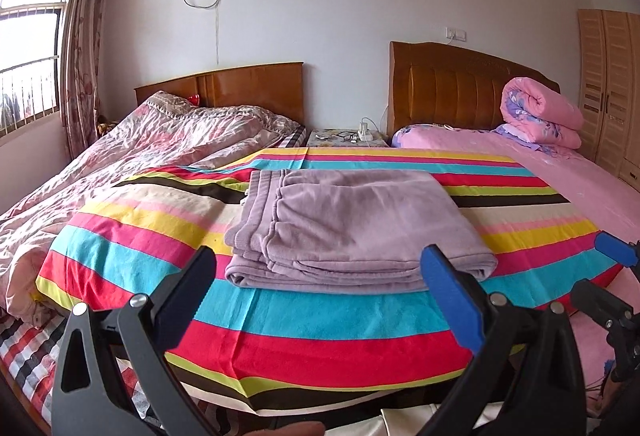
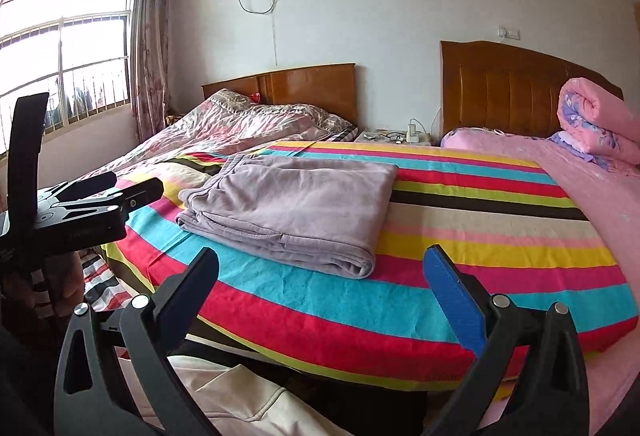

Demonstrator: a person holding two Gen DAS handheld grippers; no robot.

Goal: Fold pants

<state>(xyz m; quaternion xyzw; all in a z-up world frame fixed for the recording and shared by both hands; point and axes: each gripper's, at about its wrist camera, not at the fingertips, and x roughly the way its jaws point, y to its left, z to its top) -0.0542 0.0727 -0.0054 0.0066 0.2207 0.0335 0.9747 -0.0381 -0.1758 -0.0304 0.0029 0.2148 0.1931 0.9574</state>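
Note:
Mauve pants [image 1: 352, 228] lie folded into a flat rectangle on a bright striped sheet [image 1: 320, 336], waistband to the far left. They also show in the right wrist view [image 2: 288, 211]. My left gripper [image 1: 320, 268] is open and empty, just short of the pants' near edge. My right gripper [image 2: 322, 268] is open and empty, off the pants' near right corner. The right gripper's blue fingertip [image 1: 616, 250] shows at the right edge of the left wrist view. The left gripper's body [image 2: 80, 211] shows at the left of the right wrist view.
The striped sheet [image 2: 460, 236] covers a bed. A rumpled pink quilt [image 1: 140, 155] lies to the left. A rolled pink duvet [image 1: 544, 111] sits at the far right by a headboard. A nightstand [image 1: 348, 137] with cables stands between the headboards. A wardrobe [image 1: 608, 87] stands at the right.

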